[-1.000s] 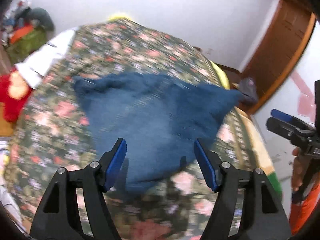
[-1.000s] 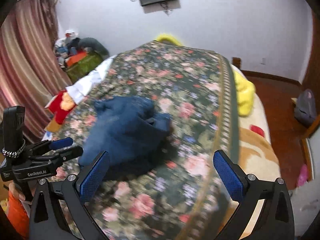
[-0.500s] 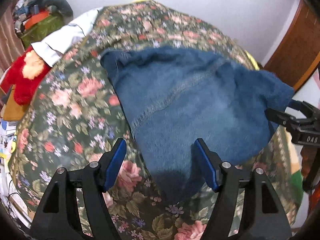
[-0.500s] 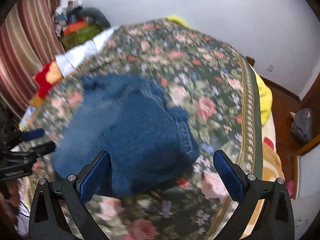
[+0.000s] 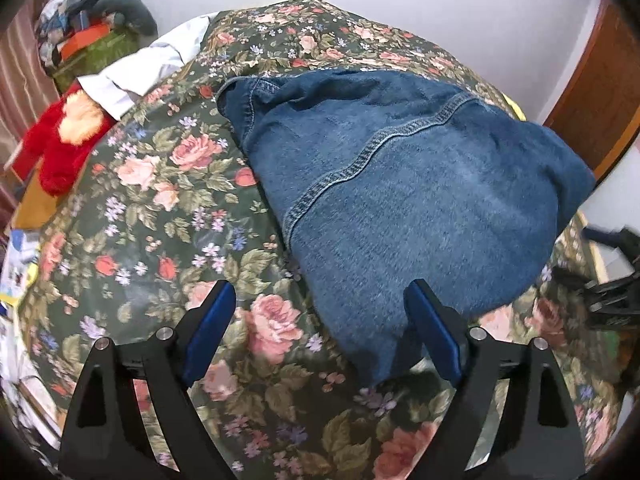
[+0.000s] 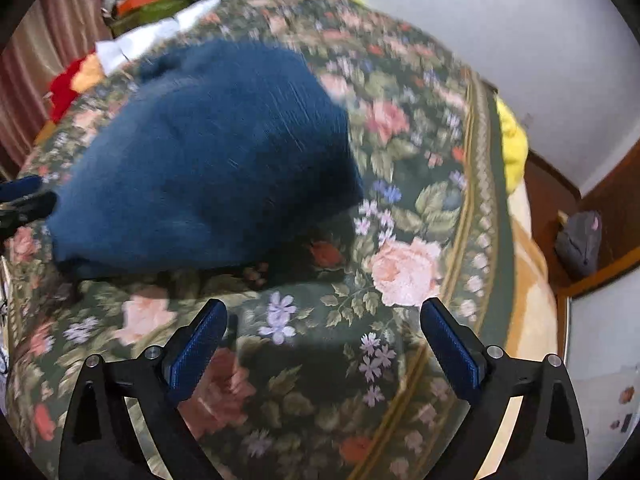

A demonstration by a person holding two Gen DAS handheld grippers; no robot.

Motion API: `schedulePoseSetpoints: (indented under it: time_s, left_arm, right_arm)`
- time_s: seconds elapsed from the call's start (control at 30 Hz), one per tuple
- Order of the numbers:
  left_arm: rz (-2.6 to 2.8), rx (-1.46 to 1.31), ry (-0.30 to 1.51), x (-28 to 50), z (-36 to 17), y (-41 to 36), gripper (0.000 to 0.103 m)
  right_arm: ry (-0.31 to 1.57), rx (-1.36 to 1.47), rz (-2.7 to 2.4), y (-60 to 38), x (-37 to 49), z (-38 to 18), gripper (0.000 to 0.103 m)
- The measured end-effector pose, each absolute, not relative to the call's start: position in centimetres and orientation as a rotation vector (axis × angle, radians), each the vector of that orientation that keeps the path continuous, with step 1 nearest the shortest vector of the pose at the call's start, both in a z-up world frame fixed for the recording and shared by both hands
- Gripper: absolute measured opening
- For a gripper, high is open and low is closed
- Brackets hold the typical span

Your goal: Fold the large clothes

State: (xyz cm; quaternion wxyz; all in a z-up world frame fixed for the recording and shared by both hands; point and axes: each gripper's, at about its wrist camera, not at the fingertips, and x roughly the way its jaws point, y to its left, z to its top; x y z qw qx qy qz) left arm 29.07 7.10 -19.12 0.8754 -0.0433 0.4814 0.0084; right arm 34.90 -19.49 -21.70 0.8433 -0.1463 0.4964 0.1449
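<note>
While a blue denim garment (image 5: 408,200) lies bunched on the flowered bedspread (image 5: 160,216), the left tongs (image 5: 320,332) hang over its near corner, jaws opening, nothing gripped. Nearer the bed's edge, the right tongs (image 6: 320,340) stand wide over bare bedspread, starting to close.

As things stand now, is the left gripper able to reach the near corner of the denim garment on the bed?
Probably yes. The left gripper, its jaws opening, has the denim garment corner between its fingers, unpinched; nothing lies over it on the floral bedspread.
</note>
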Motion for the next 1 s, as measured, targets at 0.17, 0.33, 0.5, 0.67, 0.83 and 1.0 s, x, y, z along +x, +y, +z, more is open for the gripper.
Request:
schedulePoseSetpoints:
  time_s: [0.17,0.33,0.5,0.67,0.83,1.0]
  left_arm:
    - [0.068,-0.036,0.969,28.2,-17.6,7.9,0.087]
    - [0.094,-0.076,0.897,28.0,-15.0,10.1,0.087]
    - [0.111,-0.139,0.877,29.8,-13.6,12.7,0.087]
    - [0.066,-0.286,0.957,32.7,-15.5,14.6,0.087]
    - [-0.040,-0.453,1.083,35.6,-19.3,15.0,0.087]
    - [-0.133,-0.576,1.181,37.7,-22.8,14.4,0.087]
  right_arm:
    - [0.969,-0.237,0.332,-20.2,34.2,-17.5,0.097]
    - [0.920,-0.141,0.377,-20.0,35.0,-14.2,0.099]
    - [0.930,-0.054,0.418,-19.0,37.9,-12.7,0.103]
    - [1.057,-0.041,0.454,-17.5,43.0,-14.9,0.103]
    - [1.294,0.035,0.495,-17.2,48.1,-20.7,0.103]
    - [1.458,0.225,0.612,-17.6,51.1,-25.4,0.103]
